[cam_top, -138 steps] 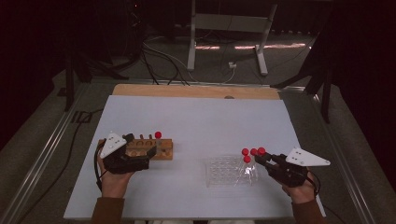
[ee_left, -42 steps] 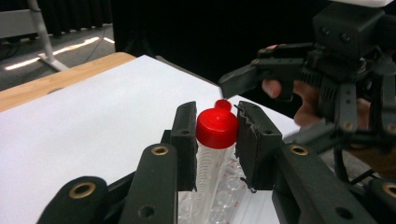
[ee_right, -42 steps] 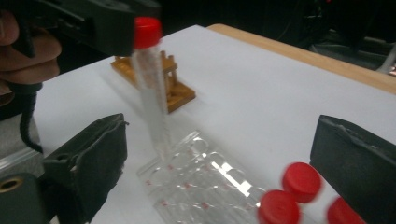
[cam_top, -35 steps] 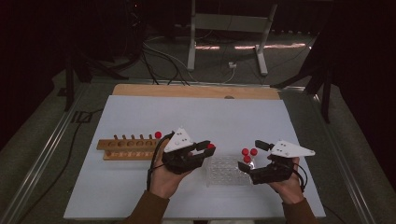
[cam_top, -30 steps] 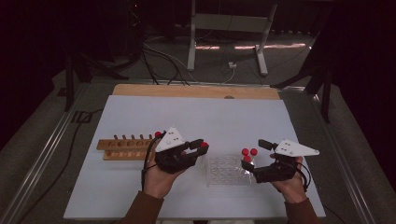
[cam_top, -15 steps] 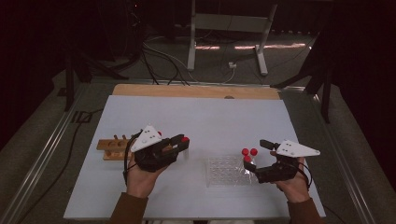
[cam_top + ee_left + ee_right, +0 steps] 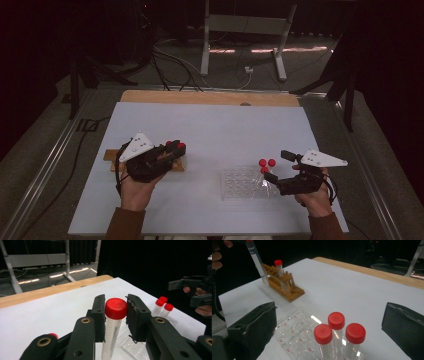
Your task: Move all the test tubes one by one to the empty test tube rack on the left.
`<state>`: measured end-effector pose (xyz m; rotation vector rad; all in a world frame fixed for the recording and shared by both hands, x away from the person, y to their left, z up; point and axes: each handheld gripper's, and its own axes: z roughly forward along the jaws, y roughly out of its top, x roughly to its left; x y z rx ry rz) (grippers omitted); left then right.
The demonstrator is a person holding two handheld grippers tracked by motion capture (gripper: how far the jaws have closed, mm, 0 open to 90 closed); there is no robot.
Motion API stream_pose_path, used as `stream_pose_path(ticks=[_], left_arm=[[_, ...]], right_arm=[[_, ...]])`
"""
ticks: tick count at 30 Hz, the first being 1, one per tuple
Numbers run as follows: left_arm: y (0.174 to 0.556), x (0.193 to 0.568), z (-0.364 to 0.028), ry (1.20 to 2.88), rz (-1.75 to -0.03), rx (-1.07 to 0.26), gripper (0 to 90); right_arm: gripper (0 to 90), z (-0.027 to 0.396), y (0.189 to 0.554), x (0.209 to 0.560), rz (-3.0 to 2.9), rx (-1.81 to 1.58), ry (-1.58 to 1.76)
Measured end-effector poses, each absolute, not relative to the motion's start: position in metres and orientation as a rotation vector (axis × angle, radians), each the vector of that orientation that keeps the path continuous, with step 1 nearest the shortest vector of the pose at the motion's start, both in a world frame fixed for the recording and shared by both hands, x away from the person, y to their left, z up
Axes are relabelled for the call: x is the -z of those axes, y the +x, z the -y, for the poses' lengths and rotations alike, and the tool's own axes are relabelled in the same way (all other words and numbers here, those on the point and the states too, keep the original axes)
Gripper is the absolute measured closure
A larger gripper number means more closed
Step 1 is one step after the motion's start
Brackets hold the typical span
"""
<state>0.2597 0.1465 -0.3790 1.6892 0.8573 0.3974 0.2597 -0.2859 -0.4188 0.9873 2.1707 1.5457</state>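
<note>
Sitting at the left of the white surface (image 7: 210, 125), the wooden rack (image 7: 112, 161) runs sideways with one red-capped tube (image 7: 279, 270) upright in it. Over its right end the left gripper (image 7: 172, 150) has its jaws closed on a clear tube (image 7: 112, 330) just under the red cap; the tube's long axis runs nearly vertical, cap up, its lower end tilted slightly toward the rack. Further right, well apart from the rack, lies the clear plastic tray (image 7: 240, 184) with three more red-capped tubes (image 7: 336, 337) upright at its right edge, close together. At the right, the right gripper (image 7: 272, 167) hovers beside them, jaws spread wide and empty, with the three tubes between them.
</note>
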Motion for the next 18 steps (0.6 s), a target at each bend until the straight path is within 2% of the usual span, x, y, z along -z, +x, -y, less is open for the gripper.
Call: stream_pose_path(ticks=[18], left_arm=[[0.268,0.375,-0.173,1.675,-0.922,-0.519,70.7]], right_arm=[[0.0,0.293,0.26,0.42,-2.124,-1.588,0.991]])
